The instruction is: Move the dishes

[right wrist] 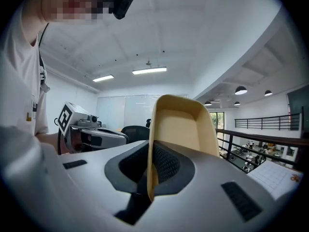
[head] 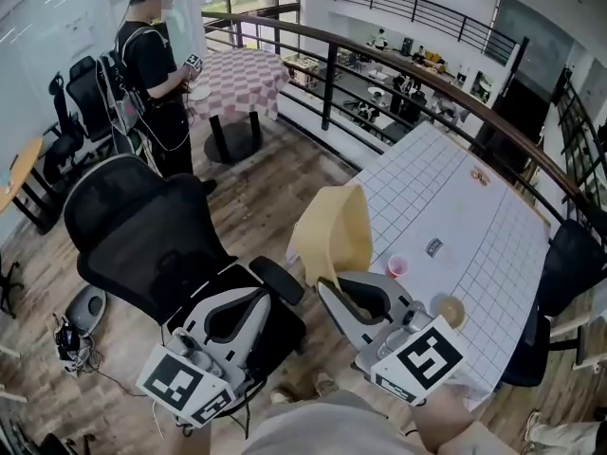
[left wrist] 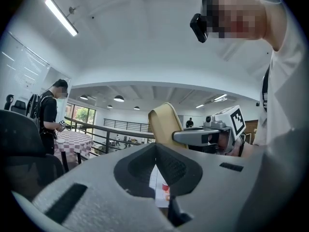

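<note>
A cream square dish point(head: 337, 230) stands on edge above the near-left corner of the white grid-cloth table point(head: 465, 207). My right gripper point(head: 329, 284) is shut on its lower rim. In the right gripper view the dish point(right wrist: 186, 124) rises upright from between the jaws of the right gripper point(right wrist: 150, 148). My left gripper point(head: 263, 294) hangs to the left, above a black office chair point(head: 142, 235), shut and holding nothing. In the left gripper view the left gripper point(left wrist: 155, 146) has its tips together, and the dish point(left wrist: 163, 122) and the right gripper point(left wrist: 203, 137) show beyond.
On the table sit a small pink cup point(head: 397, 267), a round tan bowl point(head: 450, 310) near my right gripper, and a small dark item point(head: 433, 247). A dark railing point(head: 408, 74) runs behind the table. A person point(head: 156, 74) stands by a checkered table point(head: 242, 79) at the back left.
</note>
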### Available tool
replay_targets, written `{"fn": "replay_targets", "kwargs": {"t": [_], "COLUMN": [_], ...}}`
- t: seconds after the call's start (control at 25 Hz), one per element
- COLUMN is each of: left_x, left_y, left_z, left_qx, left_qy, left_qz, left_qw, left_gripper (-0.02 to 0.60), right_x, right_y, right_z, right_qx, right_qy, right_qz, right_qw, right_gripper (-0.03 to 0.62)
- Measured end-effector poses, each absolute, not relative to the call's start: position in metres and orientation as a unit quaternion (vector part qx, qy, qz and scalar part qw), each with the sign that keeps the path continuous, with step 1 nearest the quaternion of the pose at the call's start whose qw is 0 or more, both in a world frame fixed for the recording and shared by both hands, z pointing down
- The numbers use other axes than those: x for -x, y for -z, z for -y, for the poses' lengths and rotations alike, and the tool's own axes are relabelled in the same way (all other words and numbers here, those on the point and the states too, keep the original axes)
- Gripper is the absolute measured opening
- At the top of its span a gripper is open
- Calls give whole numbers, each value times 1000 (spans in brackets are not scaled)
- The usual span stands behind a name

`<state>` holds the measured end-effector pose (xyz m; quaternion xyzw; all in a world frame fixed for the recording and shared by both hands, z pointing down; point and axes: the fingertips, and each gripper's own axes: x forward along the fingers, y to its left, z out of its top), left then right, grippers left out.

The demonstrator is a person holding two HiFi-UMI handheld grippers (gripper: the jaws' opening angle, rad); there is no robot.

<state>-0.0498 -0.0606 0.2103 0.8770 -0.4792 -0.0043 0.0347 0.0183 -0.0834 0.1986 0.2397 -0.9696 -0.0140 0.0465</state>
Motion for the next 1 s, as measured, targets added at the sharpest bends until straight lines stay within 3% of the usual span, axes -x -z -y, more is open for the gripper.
{"fn": "replay_targets", "kwargs": {"t": [1.0], "left_x": [-128], "left_y": [-297], "left_z": [147], "left_qx": [-928], "left_qy": [-65], "left_qz": [365], "left_qw": [44], "left_gripper": [14], "right_x": [-230], "right_y": [-271], "right_z": [140], "right_qx": [-434], "right_qy": [-65], "right_qz": [894], "right_qw": [86], "right_gripper": [28]}}
